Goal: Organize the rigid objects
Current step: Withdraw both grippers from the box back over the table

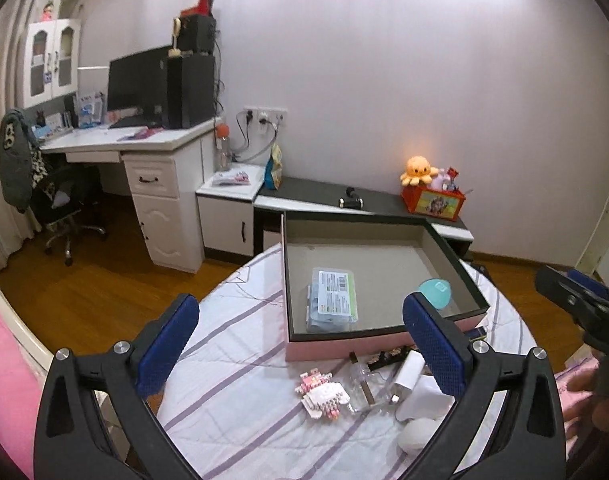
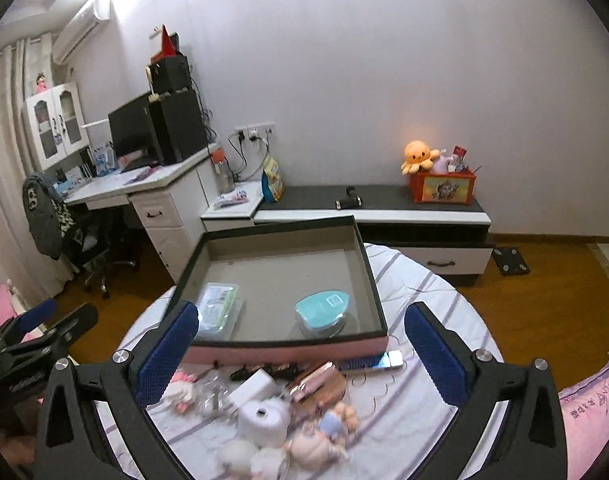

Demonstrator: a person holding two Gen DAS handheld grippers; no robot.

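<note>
Both tools are spread wide apart and holding nothing right now. My left tool (image 1: 300, 344) hangs over the near left of the bed (image 1: 232, 360), the right tool (image 2: 300, 350) over the pile of small stuff. Just past them sits the pink box (image 2: 288, 350) with its open grey tray, and two things are already in it: a clear plastic case (image 2: 218, 310) on the left and a teal oval case (image 2: 324, 312) on the right. Plenty left though. On the sheet just near the box I see a white charger (image 2: 252, 386), a pink block toy (image 1: 322, 394), a little glass bottle (image 1: 358, 376), a phone (image 2: 378, 360), a white camera-looking thing (image 2: 262, 418) and a small doll (image 2: 324, 432). I'd say we're early on, maybe a quarter done.
</note>
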